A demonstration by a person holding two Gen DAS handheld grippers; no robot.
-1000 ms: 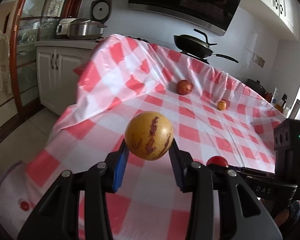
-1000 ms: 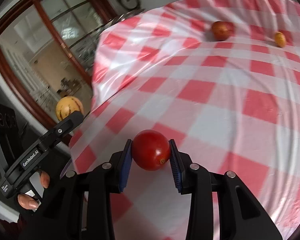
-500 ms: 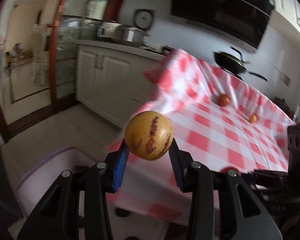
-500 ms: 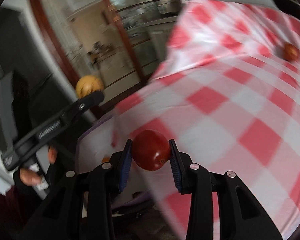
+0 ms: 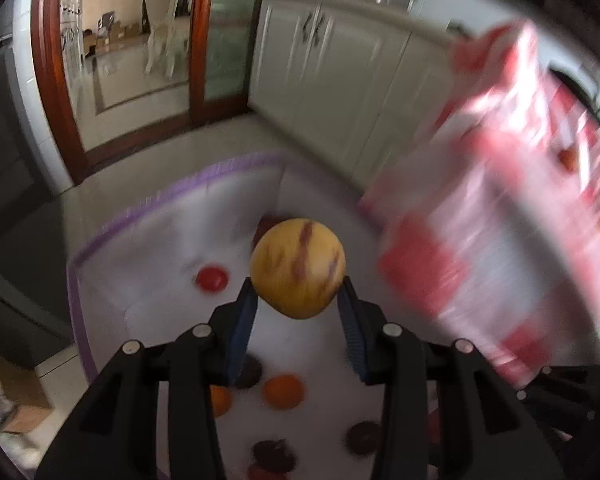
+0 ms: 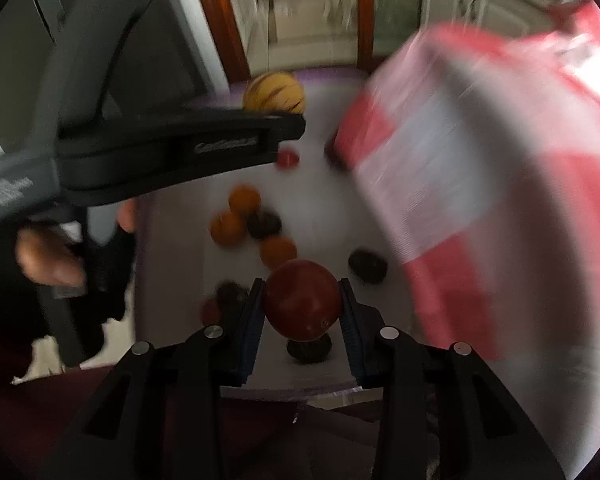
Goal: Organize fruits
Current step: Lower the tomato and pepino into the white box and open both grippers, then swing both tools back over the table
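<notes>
Two fruits in hand: the left gripper [image 5: 297,300] was clamped on a yellow purple-streaked fruit [image 5: 297,267], and the right gripper [image 6: 301,308] was clamped on a dark red fruit [image 6: 302,299], each pinched across its middle between blue pads.
Jaws: both were narrowed onto their fruit, pads pressing its sides, no gap showing.
Bin: a white bin with a purple rim [image 5: 204,180] sat on the floor below both grippers, left of the hanging edge of the red-and-white checked tablecloth [image 5: 512,216].
Contents: several fruits already lay in the bin, among them a small red one [image 5: 211,278] at the far side, orange ones [image 6: 245,199] and dark ones [image 6: 367,266] nearer.
Step in hand: likely dropping both fruits into the bin.
Placement: the yellow fruit hung over the far half of the bin, the red one over the near half, above the dark and orange fruits.
Doing it well: I would lower each gripper close to the bin floor, pick a bare white patch, and part the jaws only there, so nothing bruises or bounces out.
Risk: the frames were blurred, so exact clearance from the cloth edge could not be told.
Left on the table: at least two fruits [image 5: 567,157] showed faintly on the cloth.
</notes>
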